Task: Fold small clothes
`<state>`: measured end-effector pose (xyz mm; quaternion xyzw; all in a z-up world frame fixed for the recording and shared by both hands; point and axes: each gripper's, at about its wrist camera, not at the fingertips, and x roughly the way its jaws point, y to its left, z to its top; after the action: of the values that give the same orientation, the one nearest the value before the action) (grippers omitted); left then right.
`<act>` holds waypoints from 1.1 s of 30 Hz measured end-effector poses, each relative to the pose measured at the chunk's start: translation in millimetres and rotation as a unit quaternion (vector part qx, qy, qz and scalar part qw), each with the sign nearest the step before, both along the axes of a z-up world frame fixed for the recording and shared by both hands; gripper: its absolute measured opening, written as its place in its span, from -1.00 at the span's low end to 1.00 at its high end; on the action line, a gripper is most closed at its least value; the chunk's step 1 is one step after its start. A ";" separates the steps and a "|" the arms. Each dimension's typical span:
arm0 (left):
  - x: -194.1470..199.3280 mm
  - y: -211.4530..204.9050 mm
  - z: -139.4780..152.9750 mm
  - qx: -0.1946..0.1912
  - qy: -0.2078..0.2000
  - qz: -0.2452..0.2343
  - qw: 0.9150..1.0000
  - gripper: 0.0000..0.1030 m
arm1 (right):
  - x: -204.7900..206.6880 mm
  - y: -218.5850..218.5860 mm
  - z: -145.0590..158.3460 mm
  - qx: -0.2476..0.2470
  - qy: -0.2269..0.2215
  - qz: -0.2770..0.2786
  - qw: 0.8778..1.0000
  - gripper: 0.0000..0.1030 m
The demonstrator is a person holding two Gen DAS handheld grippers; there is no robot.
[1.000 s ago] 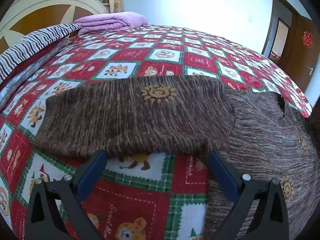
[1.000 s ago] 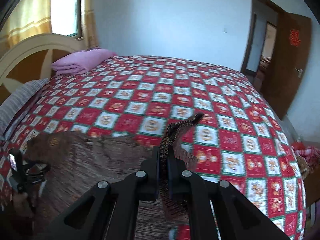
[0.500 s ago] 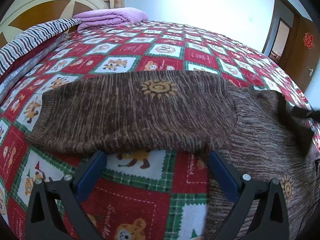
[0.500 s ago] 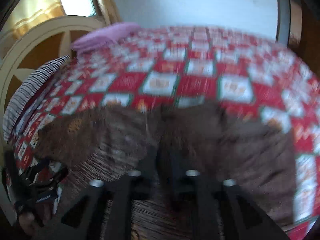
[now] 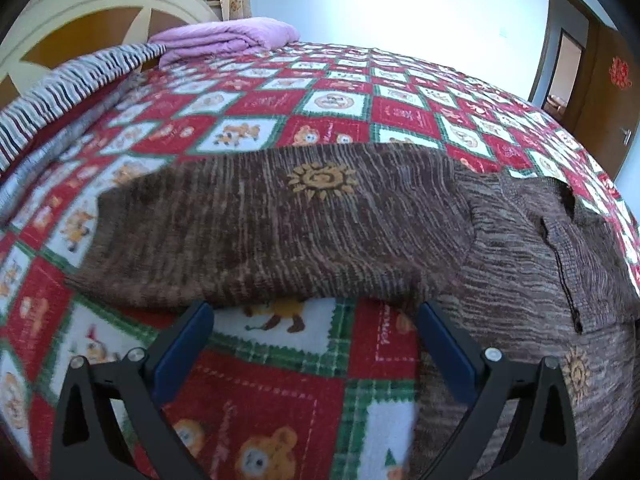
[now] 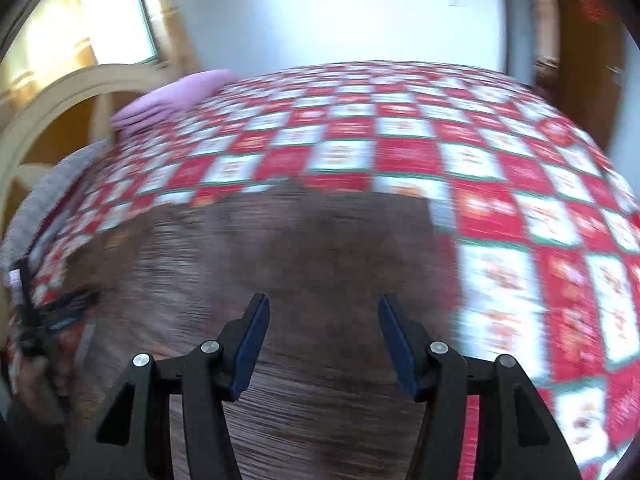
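The left gripper (image 5: 312, 312) gaped wide and empty at the near edge of the bed (image 5: 280, 380) — the right gripper (image 6: 322, 308) likewise. Just beyond lay the brown sweater (image 5: 320, 232), one sleeve (image 5: 260, 236) folded across; a purple blanket (image 5: 228, 38) sat by the headboard (image 5: 92, 12).

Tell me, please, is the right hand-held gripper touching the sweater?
Cannot tell. In the right wrist view the right hand-held gripper stands open over the sweater, but blur hides any contact or gap.
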<state>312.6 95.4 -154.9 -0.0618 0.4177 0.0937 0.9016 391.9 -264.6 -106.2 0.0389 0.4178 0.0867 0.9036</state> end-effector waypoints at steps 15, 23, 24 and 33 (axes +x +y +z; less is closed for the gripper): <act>29.8 -140.8 41.5 0.053 0.027 -0.159 0.986 1.00 | -23.5 -54.9 -63.5 -0.039 0.019 0.004 0.999 0.04; 63.3 -197.7 17.1 0.096 0.048 -0.173 0.979 1.00 | -33.7 -69.8 -69.2 0.013 0.003 -0.009 1.000 0.02; 67.5 -199.5 16.6 0.085 0.050 -0.176 0.979 1.00 | -33.5 -69.0 -69.4 0.013 0.003 -0.009 1.000 0.02; 97.8 -205.8 -0.4 0.006 0.077 -0.166 0.983 0.62 | -44.9 -91.6 -53.3 0.054 -0.031 -0.043 0.997 0.02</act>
<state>410.5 -110.3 -155.4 0.0213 0.4901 -0.0497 0.8700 347.0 -356.2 -159.5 0.1030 0.3820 0.0719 0.9156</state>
